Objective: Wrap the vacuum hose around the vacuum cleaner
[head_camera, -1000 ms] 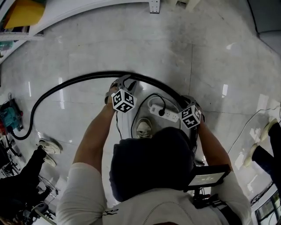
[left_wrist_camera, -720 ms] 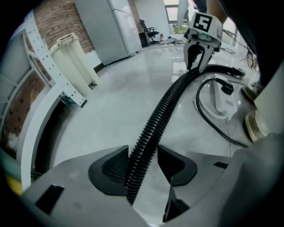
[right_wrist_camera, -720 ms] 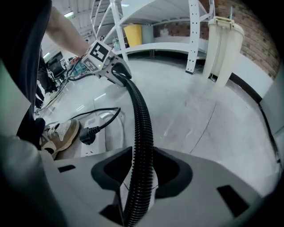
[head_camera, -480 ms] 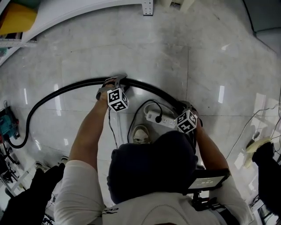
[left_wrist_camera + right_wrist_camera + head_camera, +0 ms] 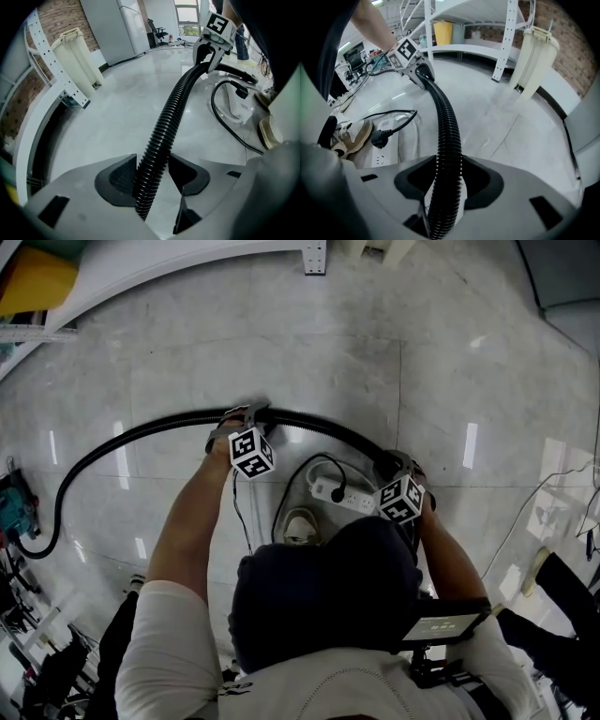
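Vacuum hose [image 5: 150, 426] lies on the floor in a long arc in front of the person, with both grippers on it, well apart along its length.

Hard to see:
- The person's dark hood [image 5: 323, 601] blocks the lower middle of the head view, so the hose can't be followed past the right gripper.
- The hose's far left end curls down to a teal object [image 5: 14, 507] that the frame edge cuts off. Can't tell whether that is the cleaner.
- Dark-clothed limbs at the bottom corners are cropped too.

Left gripper [image 5: 151, 174]: jaws have just been opening and now stand wide. The hose runs between them, leaning on the pad at the view's left [image 5: 123, 176], and bare floor shows between it and the other pad [image 5: 186, 172]. Released, no clamp.

Right gripper [image 5: 446, 174]: jaws have also just been opening, but less wide. The hose sits between the pads, with only thin slivers of floor showing on either side lower down. Loose around it, no squeeze.

Both grippers point steeply down.

Further out:
- A white power strip [image 5: 359, 497] with a black plug [image 5: 379, 139] in it lies on the floor between the arms, just beside a shoe [image 5: 298, 524].
- A cream bin [image 5: 77, 56] stands by white racking [image 5: 42, 42] in front of a brick wall.
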